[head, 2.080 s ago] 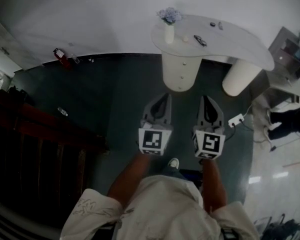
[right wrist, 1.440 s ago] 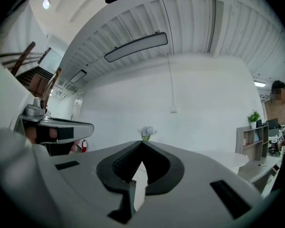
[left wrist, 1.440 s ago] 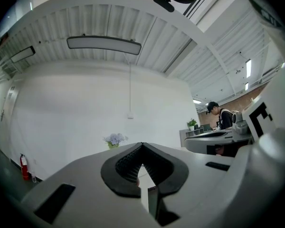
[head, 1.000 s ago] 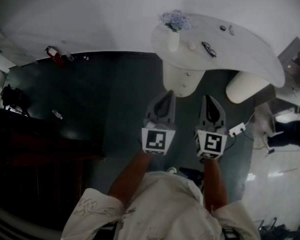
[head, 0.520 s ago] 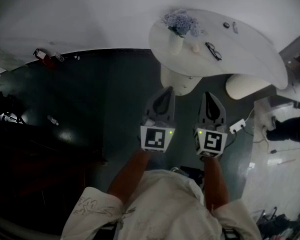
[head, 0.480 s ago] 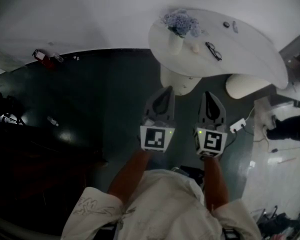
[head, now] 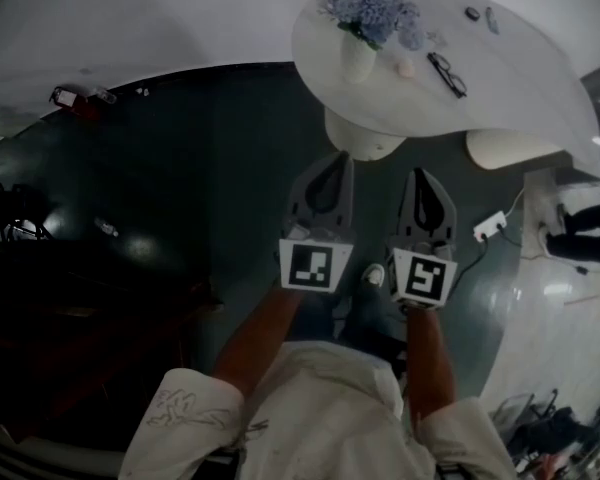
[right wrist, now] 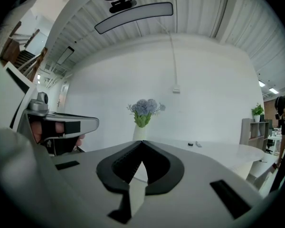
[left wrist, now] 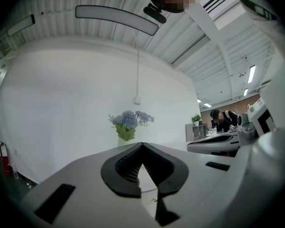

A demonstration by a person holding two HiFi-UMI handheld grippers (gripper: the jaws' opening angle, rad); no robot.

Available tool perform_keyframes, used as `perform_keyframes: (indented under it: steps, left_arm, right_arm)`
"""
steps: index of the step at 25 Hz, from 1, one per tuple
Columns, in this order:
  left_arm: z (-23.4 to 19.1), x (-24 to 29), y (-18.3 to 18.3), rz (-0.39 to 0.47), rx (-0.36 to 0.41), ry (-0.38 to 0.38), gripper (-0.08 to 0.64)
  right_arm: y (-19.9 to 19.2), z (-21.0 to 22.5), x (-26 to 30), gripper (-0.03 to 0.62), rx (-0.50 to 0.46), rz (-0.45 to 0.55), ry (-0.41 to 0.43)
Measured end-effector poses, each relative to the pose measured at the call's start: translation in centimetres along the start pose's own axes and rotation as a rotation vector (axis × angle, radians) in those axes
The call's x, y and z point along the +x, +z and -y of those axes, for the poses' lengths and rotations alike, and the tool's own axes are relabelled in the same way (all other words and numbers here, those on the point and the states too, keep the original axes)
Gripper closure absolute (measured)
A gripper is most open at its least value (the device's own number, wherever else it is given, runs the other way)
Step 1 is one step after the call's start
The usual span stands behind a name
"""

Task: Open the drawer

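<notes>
Head view: the left gripper (head: 337, 160) and right gripper (head: 421, 176) are held side by side at centre frame, each grey and tapered. Each is backed by a cube printed with black-and-white square markers. The white, smooth, kidney-shaped table (head: 520, 78) is seen at upper right, larger and nearer the frame's top than half a second ago. The flowers (head: 375, 8) have grown in the frame as well. The drawer pedestal (head: 365, 146), a rounded cream column, is tucked under the tabletop just above the left gripper's tip. A shoe (head: 373, 275) has now appeared between the two cubes, over the glossy dark floor (head: 210, 168).

Left gripper view: the left gripper (left wrist: 142, 145) is shown with its ribbed black pads brought together at the tip, nothing clamped. A pale front with a small knob (left wrist: 155, 200) is glimpsed through the gap below them, at lower centre. Bluish flowers (left wrist: 129, 120) are framed against a plain white wall.

Right gripper view: the right gripper (right wrist: 142, 142) is likewise closed tip to tip and empty. The flowers (right wrist: 146, 107) and white vase (right wrist: 139, 133) are lined up straight above it.
</notes>
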State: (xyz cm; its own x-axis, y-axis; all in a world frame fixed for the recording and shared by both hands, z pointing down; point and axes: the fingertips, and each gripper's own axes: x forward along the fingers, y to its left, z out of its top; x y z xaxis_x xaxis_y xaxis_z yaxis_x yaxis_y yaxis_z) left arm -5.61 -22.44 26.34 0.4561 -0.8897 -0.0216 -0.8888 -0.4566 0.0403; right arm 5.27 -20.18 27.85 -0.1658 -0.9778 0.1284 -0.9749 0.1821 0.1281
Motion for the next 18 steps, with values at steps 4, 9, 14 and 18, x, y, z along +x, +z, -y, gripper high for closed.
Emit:
perform_keyframes:
  steps: [4,9,14,18]
  left_arm:
    - [0.5,1.8,-4.5,-0.061,0.018,0.002,0.564]
    - [1.2,3.1,-11.3,-0.105,-0.040,0.048,0.565]
    - [2.3,4.1,-18.5,-0.171,-0.048,0.087,0.563]
    - [1.0,4.5,-23.1,-0.191,-0.083,0.132,0.564]
  right_arm:
    - [-4.8,0.8,2.1,0.586,0.020,-0.019,0.016]
    - [-11.9,1.3,4.0,0.586,0.066,-0.055,0.044]
    - [-18.6,2.4,5.6,0.586,0.097,-0.090,0.063]
    - [-22.1,2.2,7.0,0.586,0.101,-0.095,0.061]
